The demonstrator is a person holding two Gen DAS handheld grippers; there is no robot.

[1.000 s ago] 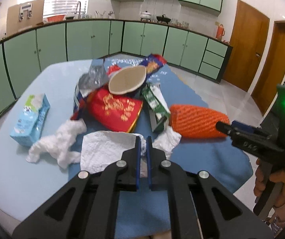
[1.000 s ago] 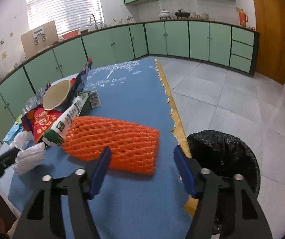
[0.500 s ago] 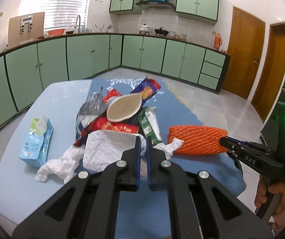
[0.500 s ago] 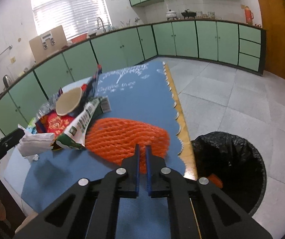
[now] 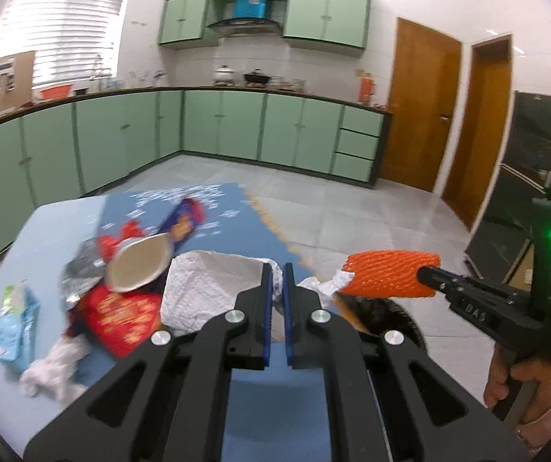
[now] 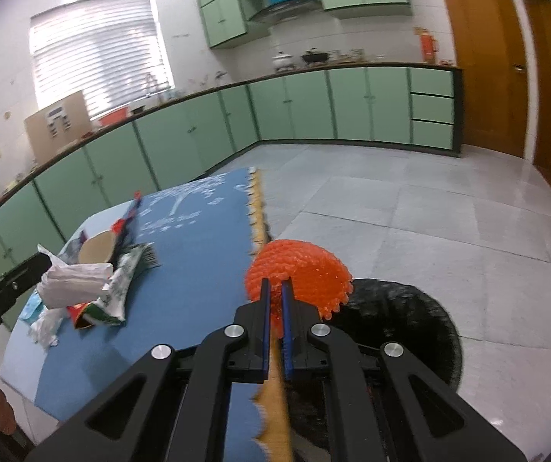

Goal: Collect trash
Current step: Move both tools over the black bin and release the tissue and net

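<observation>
My left gripper [image 5: 277, 269] is shut on a white paper towel [image 5: 206, 285] and holds it lifted above the table; it also shows in the right wrist view [image 6: 75, 279]. My right gripper [image 6: 275, 288] is shut on an orange foam net [image 6: 302, 269] and holds it in the air by the table's right edge, near a black-lined trash bin [image 6: 402, 319]. The net also shows in the left wrist view [image 5: 391, 273]. A pile of trash lies on the blue table mat [image 6: 198, 238]: a paper bowl [image 5: 140, 265], a red wrapper [image 5: 121, 319], a green-white wrapper [image 6: 125, 281].
A blue tissue pack [image 5: 13, 319] and crumpled white tissue [image 5: 52, 369] lie at the table's left. Green cabinets [image 5: 236, 127] line the far wall. Wooden doors [image 5: 421, 107] stand at the right. Tiled floor [image 6: 410, 223] lies beyond the bin.
The right gripper closed on the orange net and lifted it off the table toward the bin. The left gripper rose with the paper towel in it.
</observation>
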